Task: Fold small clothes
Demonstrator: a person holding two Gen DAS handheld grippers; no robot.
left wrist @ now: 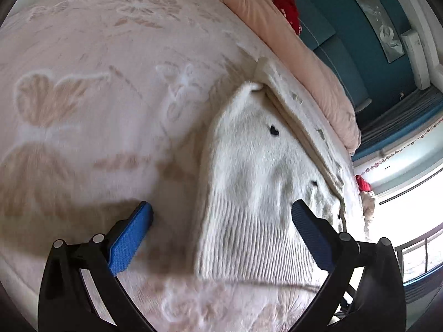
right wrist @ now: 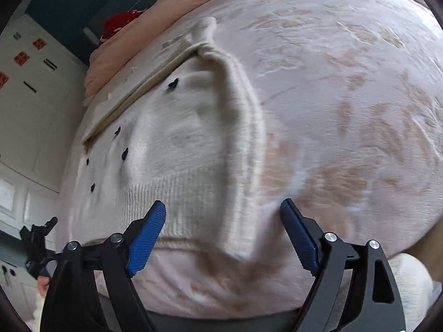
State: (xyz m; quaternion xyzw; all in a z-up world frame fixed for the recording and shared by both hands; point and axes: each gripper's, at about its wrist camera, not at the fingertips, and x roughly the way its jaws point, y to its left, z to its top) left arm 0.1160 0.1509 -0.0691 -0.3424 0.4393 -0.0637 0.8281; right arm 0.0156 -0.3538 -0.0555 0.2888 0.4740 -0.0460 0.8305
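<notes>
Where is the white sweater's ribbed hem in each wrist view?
Left wrist: ribbed hem lies low centre-right, between the open left tool's fingers.
Right wrist: ribbed hem lies low centre-left, by the open right tool's left finger.
Shared landmark: the sweater's black heart mark.

White fuzzy sweater (left wrist: pixel 249 166), partly folded, flat on bed.

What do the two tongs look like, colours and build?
Both look alike. The left tongs have black angular linkage arms with round silver pivot pins, ending in two blue fingers with a fine ribbed texture. The right tongs show the same black frame, silver pins and ribbed blue fingers. No cables, markings or sleeves are visible.
</notes>
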